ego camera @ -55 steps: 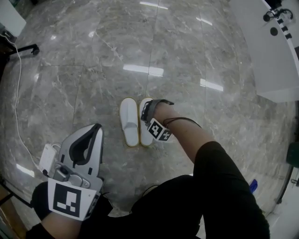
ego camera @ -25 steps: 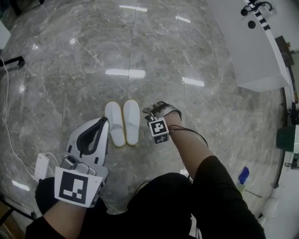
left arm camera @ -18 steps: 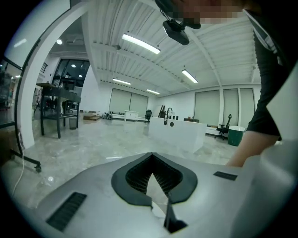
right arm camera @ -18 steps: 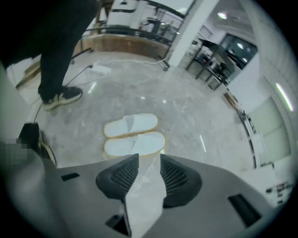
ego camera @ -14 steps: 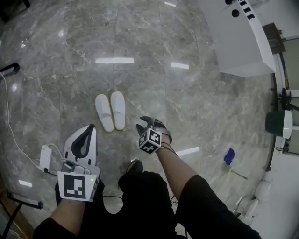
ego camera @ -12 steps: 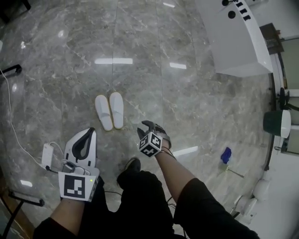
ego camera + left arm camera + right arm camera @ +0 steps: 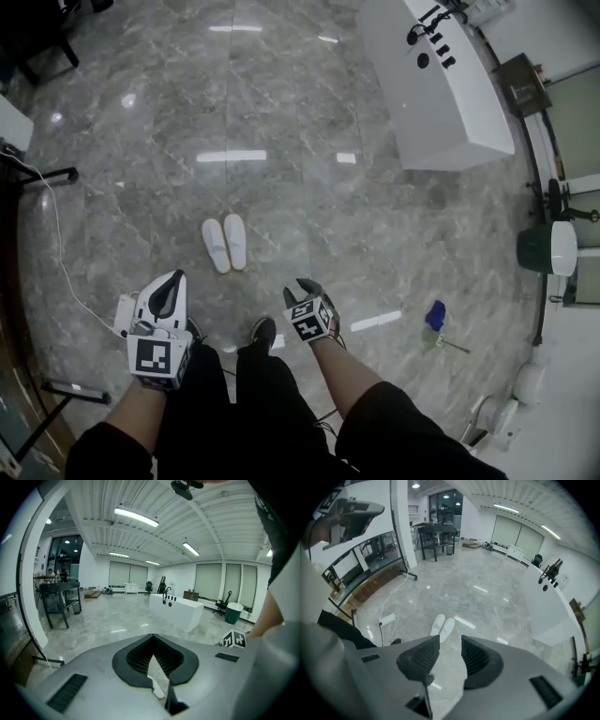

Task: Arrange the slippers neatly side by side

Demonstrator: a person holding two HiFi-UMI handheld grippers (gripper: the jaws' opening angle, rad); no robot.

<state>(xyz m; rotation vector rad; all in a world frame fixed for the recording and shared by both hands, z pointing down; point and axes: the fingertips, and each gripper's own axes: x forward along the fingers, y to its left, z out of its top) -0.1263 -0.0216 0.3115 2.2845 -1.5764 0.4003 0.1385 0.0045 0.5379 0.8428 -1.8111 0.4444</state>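
The two white slippers (image 7: 225, 245) lie on the grey marble floor (image 7: 309, 159), toes pointing away from the person. Their long sides run parallel and close together. From this high head view I cannot quite tell whether the sides touch or leave a sliver between them. They look level at the heels, so I judge the arranging done or very nearly so.

Both tools are held up near the person's waist, well apart from the pair. That fits someone standing upright and checking the result, not reaching in.

The left gripper (image 7: 172, 281) has its jaws brought together at the tips with nothing between them. It points out across the room towards a long white counter (image 7: 180, 611), so it has no part in any grasp here.

The right gripper (image 7: 450, 641) has its jaws a modest way apart and empty. The slippers show on the floor beyond the gap. It is aimed roughly at them, so it is the one better placed to nudge a slipper if the alignment needs a touch more.
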